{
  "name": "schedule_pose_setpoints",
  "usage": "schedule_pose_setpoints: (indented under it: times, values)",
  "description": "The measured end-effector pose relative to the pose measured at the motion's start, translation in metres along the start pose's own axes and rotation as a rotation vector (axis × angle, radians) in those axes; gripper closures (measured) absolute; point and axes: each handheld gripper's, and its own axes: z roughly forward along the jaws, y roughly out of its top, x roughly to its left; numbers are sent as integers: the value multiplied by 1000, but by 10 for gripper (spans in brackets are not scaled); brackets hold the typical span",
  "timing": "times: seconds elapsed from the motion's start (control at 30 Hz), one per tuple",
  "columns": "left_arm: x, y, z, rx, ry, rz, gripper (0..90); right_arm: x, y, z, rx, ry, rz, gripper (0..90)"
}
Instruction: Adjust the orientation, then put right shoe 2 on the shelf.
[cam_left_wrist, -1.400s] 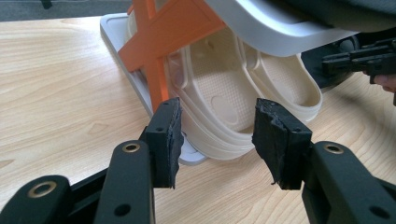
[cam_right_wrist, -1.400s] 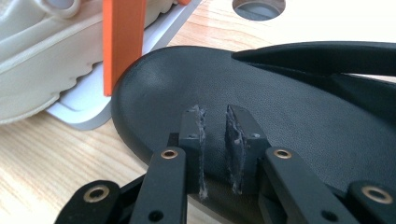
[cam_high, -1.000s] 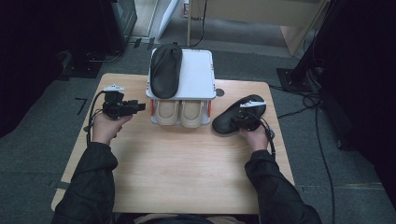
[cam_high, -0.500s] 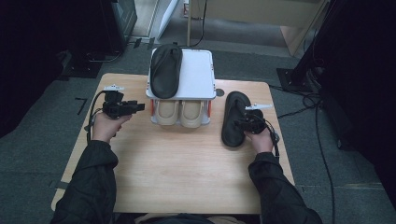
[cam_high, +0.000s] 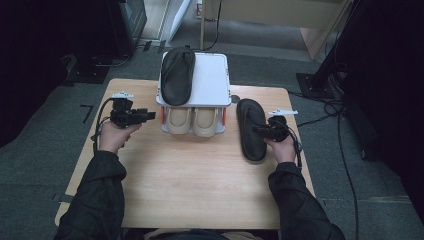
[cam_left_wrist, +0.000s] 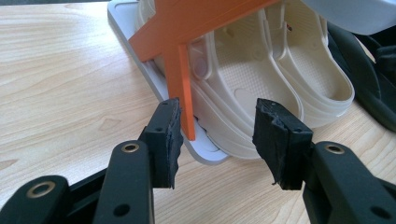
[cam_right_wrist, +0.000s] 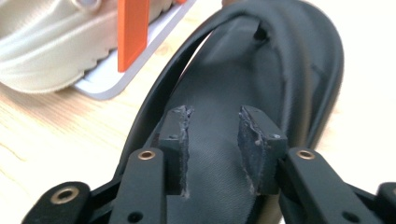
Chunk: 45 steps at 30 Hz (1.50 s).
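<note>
From the high view, the person stands with both arms over the wooden table (cam_high: 190, 180). The second black slipper (cam_high: 251, 129) lies flat on the table to the right of the white shoe rack (cam_high: 212, 82), and the right gripper (cam_high: 264, 131) is at its outer edge. Its jaws have just been opening. I judge the slipper is set down and being released, so the hand should draw back straight and not drag it. The first black slipper (cam_high: 177, 75) rests on the top shelf, the beige sandals (cam_high: 192, 121) below. The left gripper (cam_high: 148, 116) waits left of the rack.

In the left gripper view, the jaws stand well apart and hold nothing; the rack's orange post (cam_left_wrist: 180, 70) is just beyond them. The top shelf is cut off at the frame edge.

In the right gripper view, the jaws stand partly open over the slipper's insole (cam_right_wrist: 224, 140), and the pads seem not to press. The heel is hidden under the gripper.
</note>
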Motion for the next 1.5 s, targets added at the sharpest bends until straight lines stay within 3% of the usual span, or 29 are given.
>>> schedule_pose_setpoints:
  times: [0.33, 0.67, 0.77, 1.0, 1.13, 1.2, 1.37, 1.5]
  values:
    - [0, -8, -5, 3, 8, 2, 511, -18, 11, -14, -74, -42, 10, 564]
    - [-2, -15, -11, -4, 5, -7, 509, -36, 7, 4, -32, -41, 56, 548]
    - [-5, -17, -10, 4, 0, 11, 509, -38, 5, 9, -19, -42, 63, 548]
    - [-8, -20, -8, 15, -8, 24, 509, -39, 5, 18, -21, -63, 61, 562]
    - [-9, -21, -7, 15, -9, 23, 509, -36, 5, 21, -17, -50, 53, 647]
    - [-8, -21, -8, 14, -10, 24, 509, -31, 6, 23, -7, -83, 38, 670]
    - [-7, -21, -8, 12, -10, 20, 509, -31, 7, 22, -7, -81, 111, 713]
    - [-6, -21, -8, 5, -11, 15, 510, -29, 8, 21, 2, -88, 99, 723]
